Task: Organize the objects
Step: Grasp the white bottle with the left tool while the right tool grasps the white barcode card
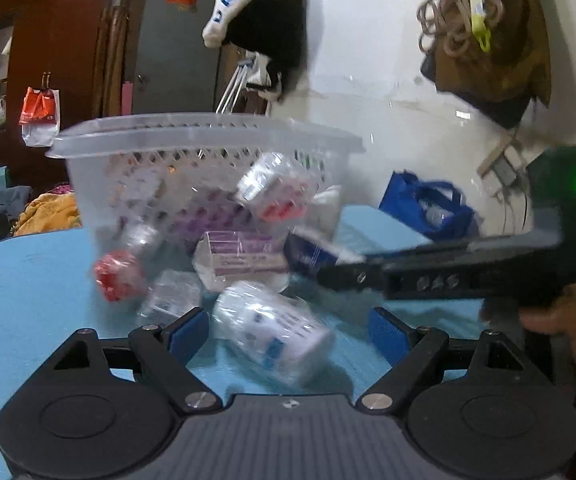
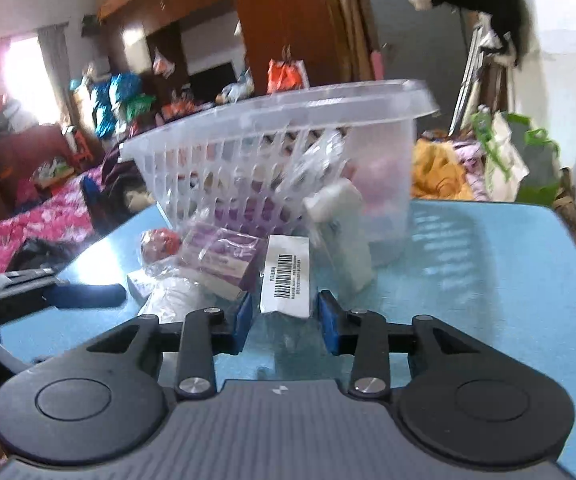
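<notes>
A clear plastic basket (image 1: 208,148) (image 2: 272,120) stands on the blue table (image 1: 28,280) (image 2: 488,280) with several wrapped items inside it. More items lie in front of it. My left gripper (image 1: 288,334) is open around a white bottle in clear wrap (image 1: 272,336), and its right pad is clear of the bottle. My right gripper (image 2: 286,320) has its blue pads against the sides of a wrapped white box with a barcode (image 2: 286,276); from the left wrist view the same box looks dark blue (image 1: 308,252). A purple box (image 1: 244,256) (image 2: 220,260) and a red-capped item (image 1: 118,276) (image 2: 160,244) lie between.
A white bottle (image 2: 344,236) leans on the basket's front wall. A blue bag (image 1: 428,204) sits by the white wall behind the table. A person's hand (image 1: 560,320) holds the right gripper. Bedding and clothes lie beyond the table's far edge.
</notes>
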A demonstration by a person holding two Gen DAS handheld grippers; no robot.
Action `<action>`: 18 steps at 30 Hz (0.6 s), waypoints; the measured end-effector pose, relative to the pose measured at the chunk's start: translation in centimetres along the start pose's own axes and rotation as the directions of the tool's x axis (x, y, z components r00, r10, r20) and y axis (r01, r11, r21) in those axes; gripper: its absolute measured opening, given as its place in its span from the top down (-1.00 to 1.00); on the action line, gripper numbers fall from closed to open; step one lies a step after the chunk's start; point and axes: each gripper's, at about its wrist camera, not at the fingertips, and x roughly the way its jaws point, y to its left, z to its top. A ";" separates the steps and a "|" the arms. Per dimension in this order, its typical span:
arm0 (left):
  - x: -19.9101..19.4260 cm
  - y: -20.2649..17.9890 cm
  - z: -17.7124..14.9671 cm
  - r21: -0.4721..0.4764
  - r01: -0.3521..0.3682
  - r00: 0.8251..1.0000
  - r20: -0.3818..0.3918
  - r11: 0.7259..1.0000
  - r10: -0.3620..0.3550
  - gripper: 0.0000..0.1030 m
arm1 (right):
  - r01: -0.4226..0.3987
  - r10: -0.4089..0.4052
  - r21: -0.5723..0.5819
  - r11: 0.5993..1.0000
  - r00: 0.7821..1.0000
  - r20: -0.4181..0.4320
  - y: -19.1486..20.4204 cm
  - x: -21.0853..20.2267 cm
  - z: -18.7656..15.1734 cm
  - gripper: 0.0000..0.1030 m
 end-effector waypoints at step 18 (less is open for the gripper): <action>-0.5 -1.5 -1.3 0.054 -0.100 0.993 0.063 0.994 0.096 -0.34 | 0.000 0.001 -0.007 1.000 0.994 0.105 0.2 -1.5 -0.8 0.22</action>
